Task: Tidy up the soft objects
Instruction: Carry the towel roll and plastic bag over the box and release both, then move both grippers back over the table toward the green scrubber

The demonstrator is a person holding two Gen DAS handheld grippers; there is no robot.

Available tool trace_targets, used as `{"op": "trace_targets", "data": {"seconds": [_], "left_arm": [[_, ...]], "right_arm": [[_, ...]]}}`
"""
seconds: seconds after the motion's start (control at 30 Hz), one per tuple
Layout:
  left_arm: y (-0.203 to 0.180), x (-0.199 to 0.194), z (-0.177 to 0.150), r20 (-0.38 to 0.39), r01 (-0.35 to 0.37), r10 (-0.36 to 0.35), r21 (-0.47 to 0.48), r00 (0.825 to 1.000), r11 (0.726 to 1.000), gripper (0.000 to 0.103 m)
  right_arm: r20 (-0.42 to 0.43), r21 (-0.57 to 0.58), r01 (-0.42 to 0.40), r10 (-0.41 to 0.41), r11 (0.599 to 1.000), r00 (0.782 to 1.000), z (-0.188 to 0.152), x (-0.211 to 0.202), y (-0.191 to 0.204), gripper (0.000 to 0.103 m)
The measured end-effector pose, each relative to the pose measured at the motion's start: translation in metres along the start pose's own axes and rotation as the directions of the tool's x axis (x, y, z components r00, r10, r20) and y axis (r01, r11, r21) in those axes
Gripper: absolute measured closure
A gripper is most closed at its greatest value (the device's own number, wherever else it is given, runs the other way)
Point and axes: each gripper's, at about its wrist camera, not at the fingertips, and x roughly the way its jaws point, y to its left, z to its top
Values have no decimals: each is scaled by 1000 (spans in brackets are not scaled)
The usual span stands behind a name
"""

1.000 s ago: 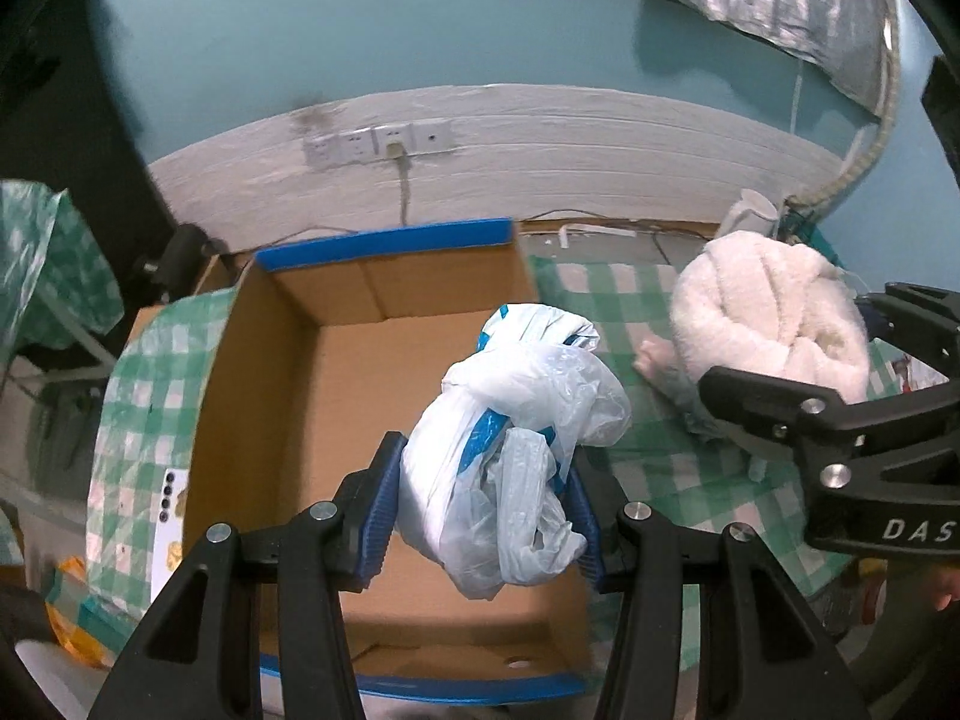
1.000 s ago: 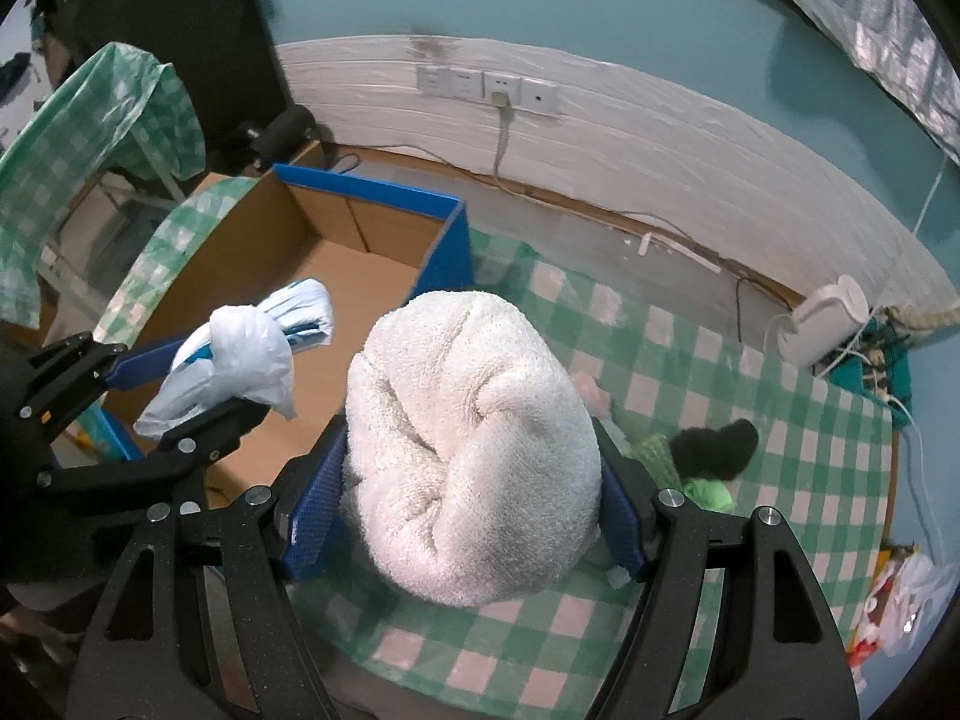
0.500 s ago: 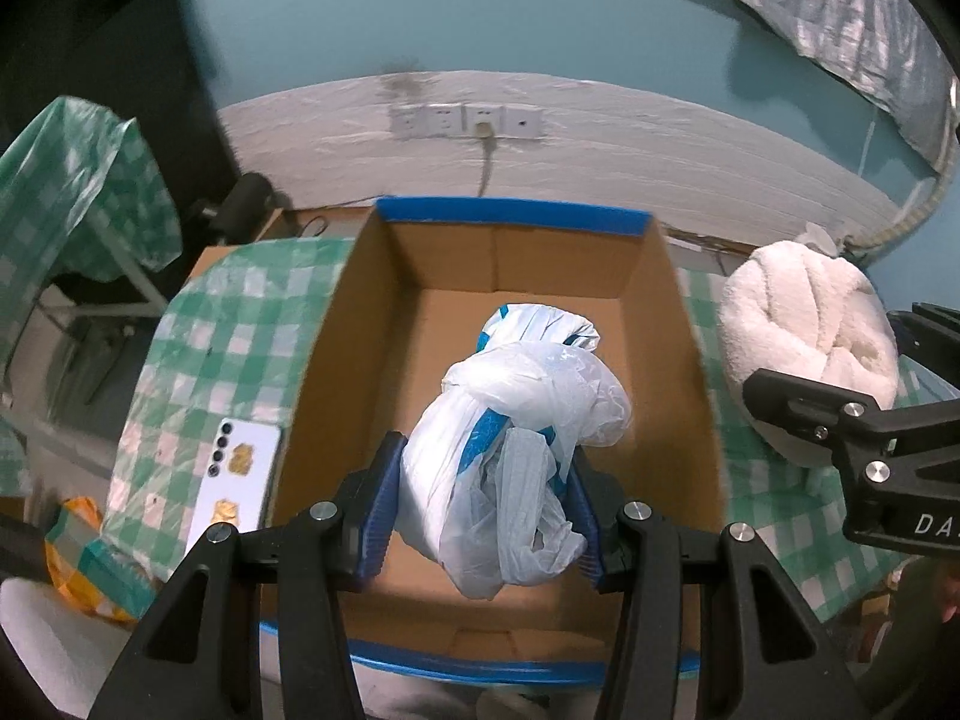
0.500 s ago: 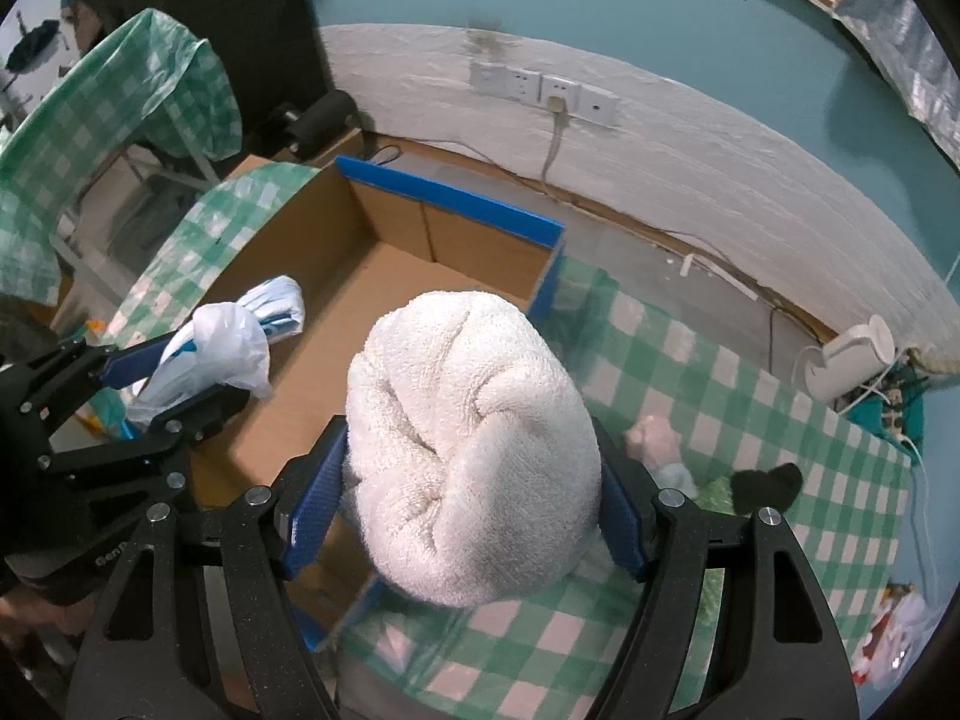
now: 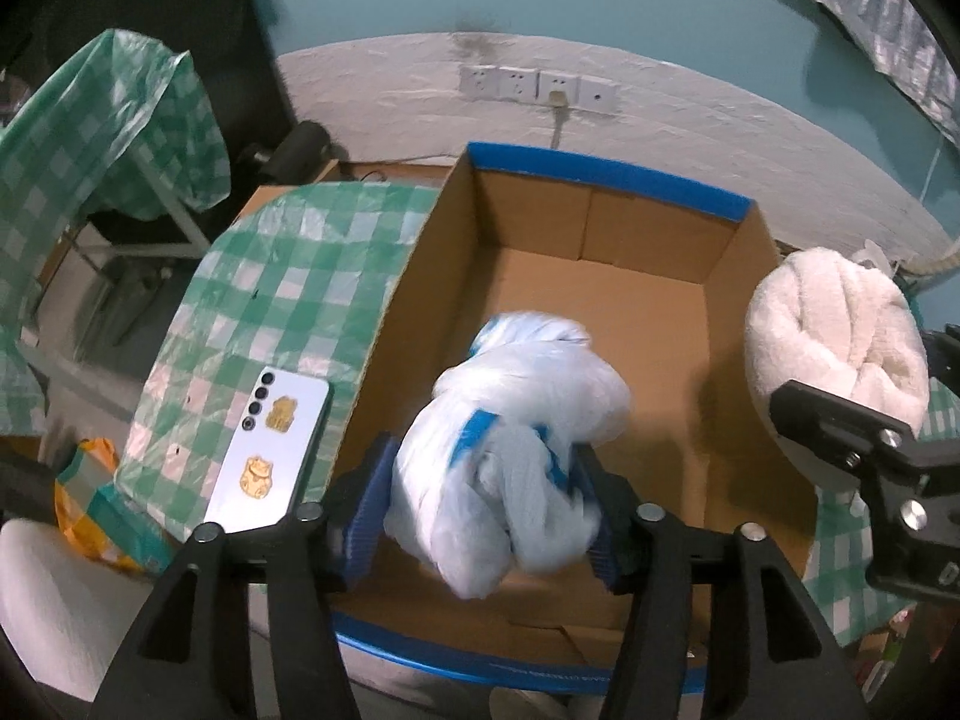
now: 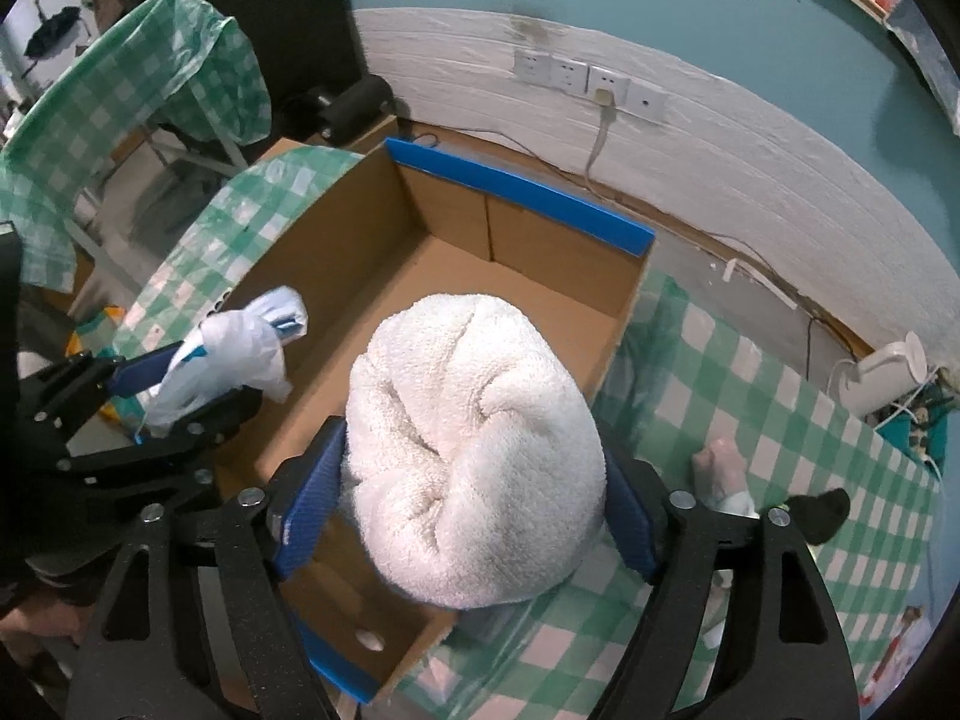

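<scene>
My left tongs (image 5: 483, 495) are clamped on a knotted white and blue plastic bag (image 5: 510, 456), holding it above the open brown cardboard box with blue-taped rims (image 5: 606, 180). My right tongs (image 6: 474, 516) grip a rolled white terry towel (image 6: 474, 450) over the box's right wall. A pale blue phone (image 5: 270, 450) lies on the green checked tabletop (image 5: 288, 276) left of the box.

One blue-edged cardboard box (image 5: 606, 252), one knotted white plastic bag (image 5: 510, 450), one rolled white towel (image 6: 474, 450), one pale-blue smartphone (image 5: 270, 450), four white wall sockets (image 5: 537, 87).
</scene>
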Motion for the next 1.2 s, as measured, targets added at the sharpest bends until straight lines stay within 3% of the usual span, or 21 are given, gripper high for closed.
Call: {"op": "trace_targets", "data": {"seconds": [0.1,0.27,0.5,0.77,1.2], "left_arm": [[2,2,0,-5,-11,11,-9,1000,1000,26],[3,4,1,-16,-25,24,-22,1000,999,26],[-2,2,4,-12,17,-17,-36,1000,999,24],[-21,-7,5,34,52,-53,29,998,998,22],[-52,-12,7,46,135,-141,111,989,985,22]], "right_arm": [[20,-15,4,-3,1000,1000,3,-2,2,15],[51,5,-6,6,1000,999,4,-9,-3,15],[47,44,15,-17,999,999,-1,-10,-19,15],[48,83,42,-46,996,998,-11,-15,-43,15],[50,118,91,-97,989,994,-30,-29,-74,15]]}}
